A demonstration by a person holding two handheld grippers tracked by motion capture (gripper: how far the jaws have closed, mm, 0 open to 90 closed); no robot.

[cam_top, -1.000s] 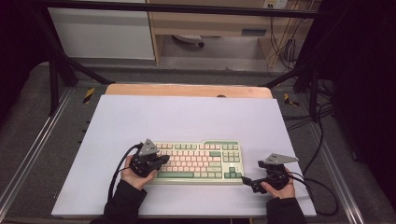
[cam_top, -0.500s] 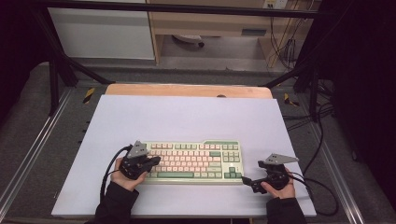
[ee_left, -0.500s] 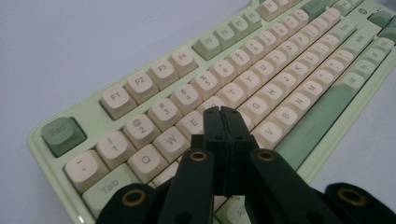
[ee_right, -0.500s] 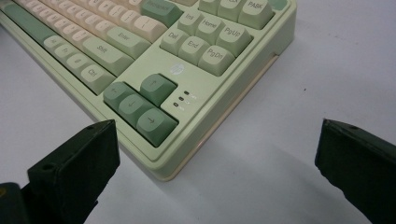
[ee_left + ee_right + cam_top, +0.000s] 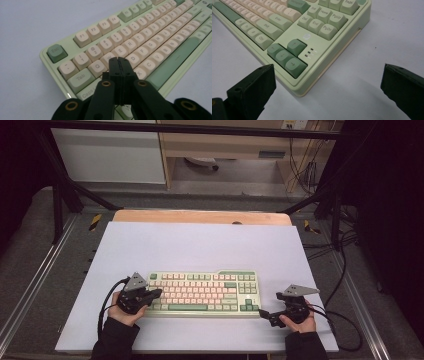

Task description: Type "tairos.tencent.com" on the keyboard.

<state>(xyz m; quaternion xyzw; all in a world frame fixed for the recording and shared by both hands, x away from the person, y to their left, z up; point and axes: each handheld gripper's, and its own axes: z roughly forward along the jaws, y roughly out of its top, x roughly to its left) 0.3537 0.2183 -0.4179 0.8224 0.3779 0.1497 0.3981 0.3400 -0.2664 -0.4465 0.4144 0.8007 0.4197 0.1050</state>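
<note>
A pale green keyboard (image 5: 200, 292) with cream and green keys lies near the front of the white table (image 5: 200, 245). My left gripper (image 5: 158, 294) is over the keyboard's left end, jaws shut with nothing between them. In the left gripper view its tips (image 5: 120, 60) sit just above the letter keys beside Q and W of the keyboard (image 5: 140, 37); I cannot tell whether they touch. My right gripper (image 5: 262, 313) rests on the table by the keyboard's front right corner, open. In the right gripper view its jaws (image 5: 328, 72) stand wide on either side of that corner of the keyboard (image 5: 312, 37), near the arrow keys.
A wooden board (image 5: 200, 216) lines the table's far edge. Black cables (image 5: 345, 320) trail off to the right of the right hand. Metal rails (image 5: 30, 285) run along both sides. Bare white surface lies behind the keyboard.
My left gripper has slid left along the keyboard toward its left end, still shut. The right gripper and the keyboard have stayed put.
</note>
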